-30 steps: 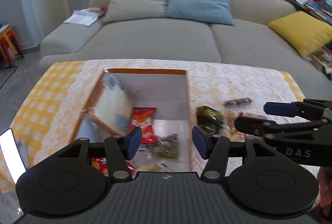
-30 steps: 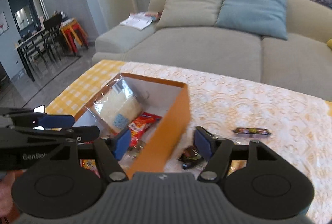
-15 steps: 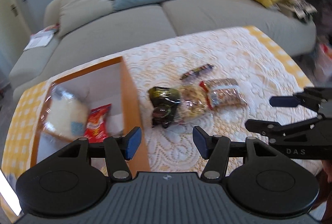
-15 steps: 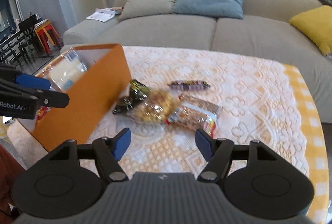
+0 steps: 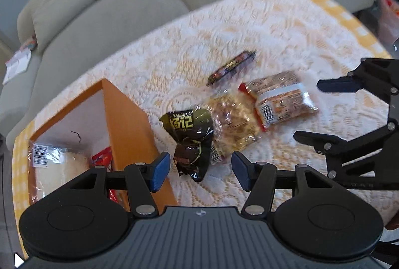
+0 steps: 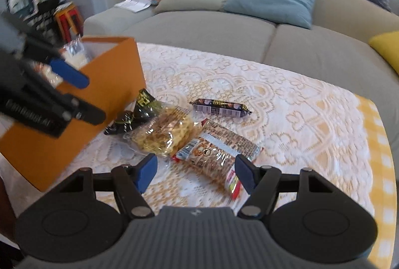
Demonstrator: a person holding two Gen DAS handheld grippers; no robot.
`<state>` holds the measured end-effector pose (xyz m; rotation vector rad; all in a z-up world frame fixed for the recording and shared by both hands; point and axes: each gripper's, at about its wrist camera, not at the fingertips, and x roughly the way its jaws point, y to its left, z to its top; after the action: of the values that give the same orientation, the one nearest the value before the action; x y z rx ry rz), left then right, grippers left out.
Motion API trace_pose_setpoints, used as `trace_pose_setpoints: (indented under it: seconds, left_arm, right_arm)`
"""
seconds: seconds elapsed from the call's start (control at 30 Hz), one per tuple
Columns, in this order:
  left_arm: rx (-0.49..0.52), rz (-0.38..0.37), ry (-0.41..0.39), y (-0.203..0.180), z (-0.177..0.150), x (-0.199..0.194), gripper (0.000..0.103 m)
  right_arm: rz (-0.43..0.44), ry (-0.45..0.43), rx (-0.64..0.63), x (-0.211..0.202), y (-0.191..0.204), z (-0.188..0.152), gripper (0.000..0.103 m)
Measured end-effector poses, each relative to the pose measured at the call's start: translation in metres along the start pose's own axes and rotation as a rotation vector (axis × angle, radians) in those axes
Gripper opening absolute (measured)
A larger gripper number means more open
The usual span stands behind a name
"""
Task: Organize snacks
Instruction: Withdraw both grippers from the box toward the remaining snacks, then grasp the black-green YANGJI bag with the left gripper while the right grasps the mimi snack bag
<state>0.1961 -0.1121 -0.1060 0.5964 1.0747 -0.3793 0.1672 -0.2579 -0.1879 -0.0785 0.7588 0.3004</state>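
Beside the orange box (image 6: 82,104), already holding two packets, four snacks (image 6: 162,134) wait on the worktop (image 6: 311,119); both grippers gape empty

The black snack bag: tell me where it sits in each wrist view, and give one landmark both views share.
Left wrist view: the black snack bag lies low at centre, between the orange box and the clear noodle pack, just beyond the left claw.
Right wrist view: the same bag lies left of centre, against the box's near corner.
Shared landmark: the orange box, to the bag's left in both.
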Motion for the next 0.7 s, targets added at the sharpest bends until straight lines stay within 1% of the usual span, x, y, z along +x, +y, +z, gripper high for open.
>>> trace_pose_setpoints:
  seconds: [0.13, 0.27, 0.37, 0.47, 0.6, 0.67, 0.7]
  left_arm:
    - [0.042, 0.004, 0.074, -0.002, 0.017, 0.02, 0.066]
    - [0.079, 0.034, 0.157, -0.007, 0.031, 0.041, 0.066]
    - [0.104, 0.046, 0.194, -0.008, 0.037, 0.051, 0.066]
    - [0.118, 0.065, 0.223, -0.008, 0.041, 0.061, 0.066]
    - [0.11, 0.082, 0.274, -0.003, 0.043, 0.075, 0.066]
    - [0.088, 0.063, 0.298, 0.0, 0.044, 0.082, 0.066]
    - [0.076, 0.055, 0.304, 0.002, 0.045, 0.084, 0.066]
  right_arm:
    - [-0.004, 0.01, -0.098, 0.02, -0.001, 0.0, 0.067]
    - [-0.007, 0.007, -0.203, 0.034, 0.003, -0.002, 0.067]
    - [0.002, 0.018, -0.267, 0.043, 0.007, -0.004, 0.067]
    - [-0.029, 0.026, -0.333, 0.052, 0.011, -0.007, 0.067]
    - [-0.085, 0.032, -0.375, 0.064, 0.013, -0.01, 0.069]
    - [-0.088, 0.029, -0.364, 0.065, 0.011, -0.01, 0.068]
    - [-0.093, 0.031, -0.361, 0.065, 0.01, -0.009, 0.066]
